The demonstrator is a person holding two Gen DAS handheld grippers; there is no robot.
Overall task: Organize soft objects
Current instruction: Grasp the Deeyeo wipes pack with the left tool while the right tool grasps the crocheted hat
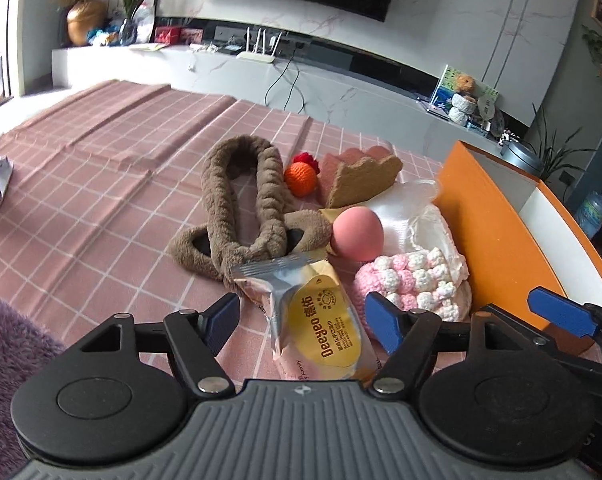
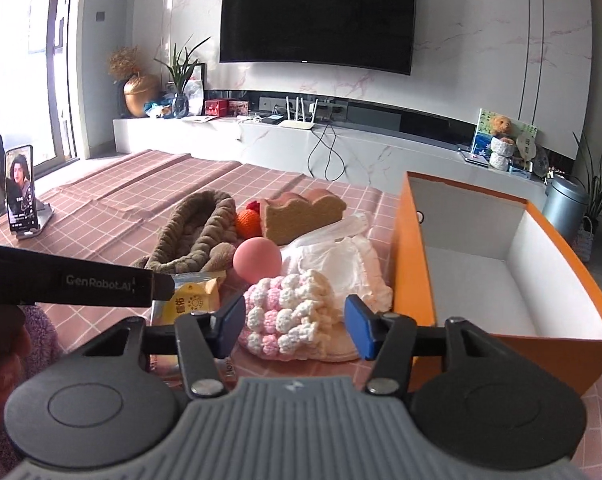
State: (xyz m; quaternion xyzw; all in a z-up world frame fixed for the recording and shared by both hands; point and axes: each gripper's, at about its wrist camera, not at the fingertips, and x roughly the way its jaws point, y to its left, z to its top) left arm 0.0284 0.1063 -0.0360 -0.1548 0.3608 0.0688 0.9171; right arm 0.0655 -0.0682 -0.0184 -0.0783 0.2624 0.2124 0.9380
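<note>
Soft things lie in a heap on the pink checked cloth: a brown plush headband, an orange knitted ball, a toast-shaped sponge, a pink ball, white cloth, a pink-and-white knitted piece and a yellow wipes packet. My left gripper is open, its jaws on either side of the packet, not closed on it. My right gripper is open with the knitted piece between its jaws. The orange box stands open and empty at the right.
A phone on a stand sits at the table's left edge. A purple fuzzy sleeve shows at lower left. The left gripper's body crosses the right wrist view. A TV and a low cabinet stand behind the table.
</note>
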